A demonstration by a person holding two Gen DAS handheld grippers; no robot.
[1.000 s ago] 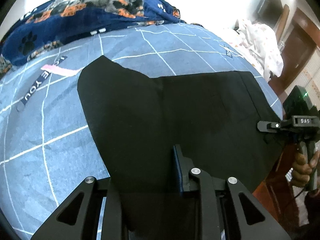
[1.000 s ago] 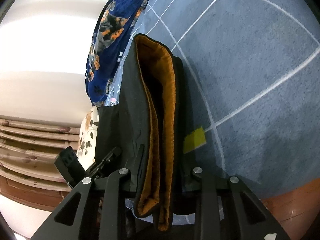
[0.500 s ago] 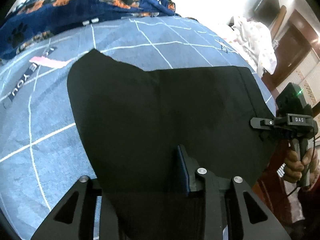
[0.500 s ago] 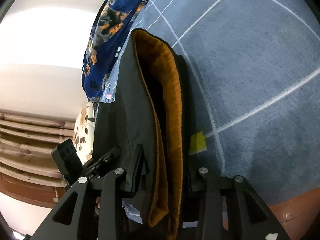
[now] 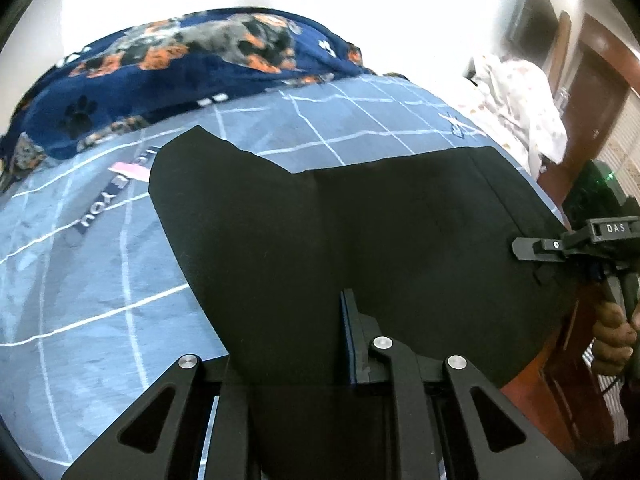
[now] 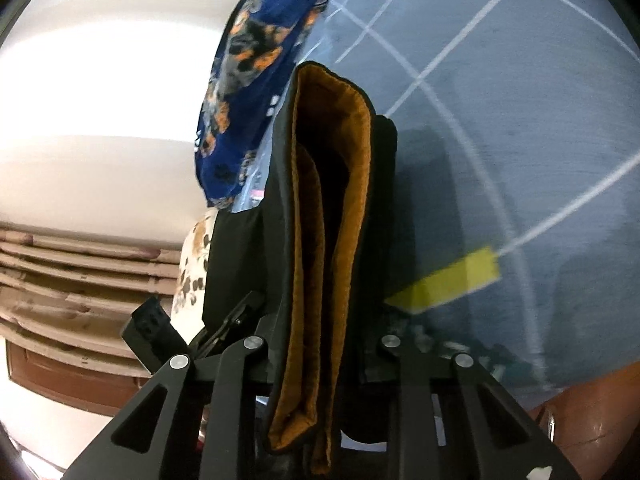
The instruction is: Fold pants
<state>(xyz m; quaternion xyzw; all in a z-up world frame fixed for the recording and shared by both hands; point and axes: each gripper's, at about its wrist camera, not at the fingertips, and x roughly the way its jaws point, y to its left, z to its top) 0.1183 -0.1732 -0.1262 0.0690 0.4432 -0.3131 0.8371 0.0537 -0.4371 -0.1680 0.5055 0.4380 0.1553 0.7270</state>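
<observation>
The black pants (image 5: 340, 232) with an orange lining (image 6: 356, 184) are held up off the blue bed sheet (image 5: 100, 280), spread as a wide panel. My left gripper (image 5: 296, 340) is shut on the pants' near edge; the cloth hides the left finger. My right gripper (image 6: 320, 364) is shut on the waistband end, whose layered orange-lined edges hang between the fingers. The right gripper also shows in the left wrist view (image 5: 560, 244), at the pants' right edge. The left gripper also shows in the right wrist view (image 6: 192, 340).
A dark blue paw-print blanket (image 5: 180, 68) lies bunched at the head of the bed. A pink tag (image 5: 128, 170) and a yellow tag (image 6: 452, 280) lie on the sheet. A white patterned cloth (image 5: 516, 100) lies at the far right, near wooden furniture (image 5: 600, 92).
Both grippers have lifted, keeping their hold on the pants. The panel has risen off the sheet. The yellow tag looks nearer in the right wrist view.
</observation>
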